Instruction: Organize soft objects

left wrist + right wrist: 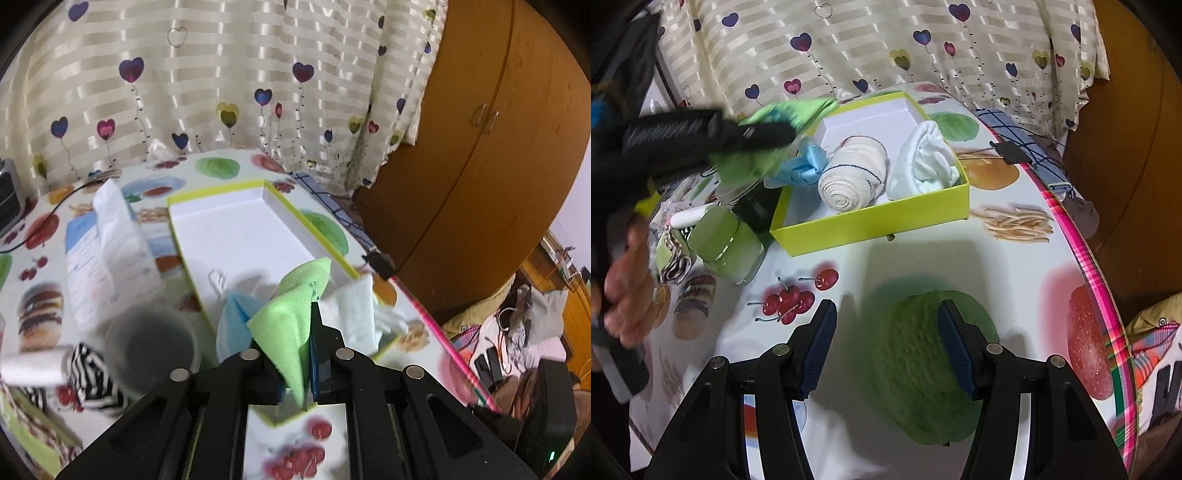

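While the left gripper [308, 354] is clamped on a green cloth [295, 325] beside the left wall of the yellow-green box [871, 225], the right gripper [886, 347] hangs with its jaws apart and nothing between them, above a bare stretch of the fruit-print table [849, 273] in front of the box. The table's pink plaid edge [1104, 295] curves close on the right. The box holds a rolled cream cloth [853, 173] lying on its side, spiral end toward the right wrist camera, long axis running front to back, and a bundled white cloth [927, 162] against the right wall. A blue cloth [805, 166] drapes over the left wall. A green jar [727, 243] stands left of the box. The green cloth hangs crumpled, one corner pointing up.
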A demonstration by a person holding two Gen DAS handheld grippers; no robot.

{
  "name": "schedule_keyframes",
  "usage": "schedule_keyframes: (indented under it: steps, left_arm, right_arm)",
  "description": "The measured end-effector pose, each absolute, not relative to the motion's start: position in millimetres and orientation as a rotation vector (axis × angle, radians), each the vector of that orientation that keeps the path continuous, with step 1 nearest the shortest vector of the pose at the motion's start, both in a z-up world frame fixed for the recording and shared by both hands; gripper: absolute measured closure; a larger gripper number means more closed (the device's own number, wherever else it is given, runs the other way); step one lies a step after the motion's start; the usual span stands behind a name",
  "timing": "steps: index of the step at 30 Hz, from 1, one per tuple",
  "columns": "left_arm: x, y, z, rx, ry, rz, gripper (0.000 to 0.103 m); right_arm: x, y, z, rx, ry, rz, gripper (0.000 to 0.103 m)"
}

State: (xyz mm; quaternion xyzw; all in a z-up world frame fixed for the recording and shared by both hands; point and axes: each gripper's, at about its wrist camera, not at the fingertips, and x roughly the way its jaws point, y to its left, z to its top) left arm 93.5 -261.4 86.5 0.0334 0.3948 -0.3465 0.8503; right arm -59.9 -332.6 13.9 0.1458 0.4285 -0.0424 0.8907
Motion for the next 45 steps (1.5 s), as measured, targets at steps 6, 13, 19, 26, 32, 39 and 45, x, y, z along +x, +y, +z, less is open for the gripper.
schedule_keyframes:
  steps: [6,13,19,26,32,39,45]
  left_arm:
    - [106.6,-266.5,75.8,0.038,0.873,-0.75,0.06]
    - [104.9,-254.3,96.8,0.004,0.83,-0.767,0.054]
    - [92.7,-226.0,116.8,0.003,0.783,-0.756,0.054]
    - [85.8,-180.7,115.3,0.0,0.787,-0.68,0.054]
    - [80.0,-137.9,111.7,-0.036,0.783,-0.618,0.054]
    - [71.0,-106.8,103.0,-0.065,0.787,-0.563,0.054]
    - [58.0,-87.0,89.0,-0.089,0.814,-0.539,0.054]
  right_arm:
    - [-59.7,-334.1,13.6,0.304,0.886,-0.086,0.045]
    - [-58.5,-338.3,20.9,0.318,0.854,-0.095,0.045]
    - [-40.0,-340.9,43.6,0.292,0.797,-0.093,0.045]
    - [5.8,-326.0,48.6,0.186,0.838,-0.05,0.053]
    - [19.9,-311.4,36.8,0.087,0.947,-0.041,0.053]
    - [4.7,-304.5,18.6,0.044,1.088,-0.026,0.053]
    - [-17.7,-301.5,22.2,0.061,1.056,-0.031,0.053]
